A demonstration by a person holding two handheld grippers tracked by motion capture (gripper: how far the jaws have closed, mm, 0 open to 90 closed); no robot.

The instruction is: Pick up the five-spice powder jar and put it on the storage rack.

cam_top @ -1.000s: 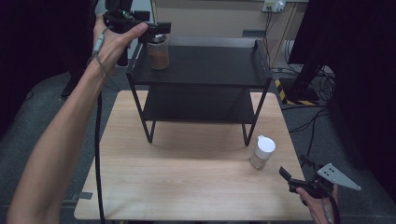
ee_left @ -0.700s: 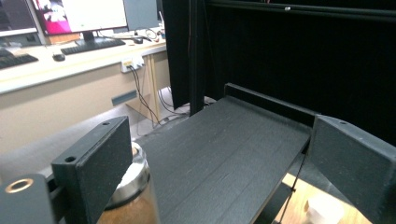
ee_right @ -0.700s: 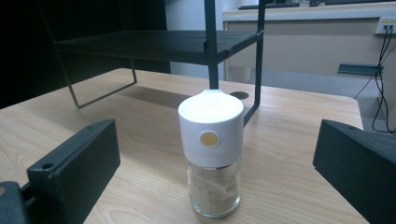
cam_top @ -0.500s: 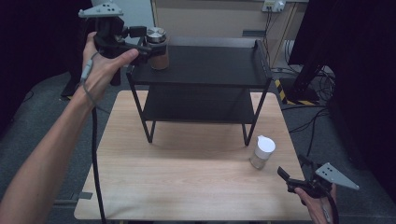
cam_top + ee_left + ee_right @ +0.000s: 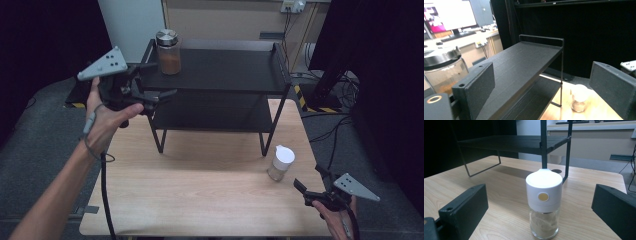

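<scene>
Black metal shelf [image 5: 220, 70] on light wood-grain table [image 5: 200, 190]; jar [image 5: 168, 52] w/ silver lid & brown contents, shaker [image 5: 281, 163] w/ white cap, gold dot, clear glass, pale powder; grippers black w/ grey plates.

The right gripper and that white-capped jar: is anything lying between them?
Nothing: in the right gripper view, bare wooden table lies between the open right gripper and the white-capped jar.

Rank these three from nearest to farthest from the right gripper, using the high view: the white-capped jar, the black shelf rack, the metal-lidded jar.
From the right gripper:
1. White-capped jar, on the table just ahead of it.
2. Black shelf rack, standing at the table's far half.
3. Metal-lidded jar, on the rack's top shelf, far left corner.
</scene>
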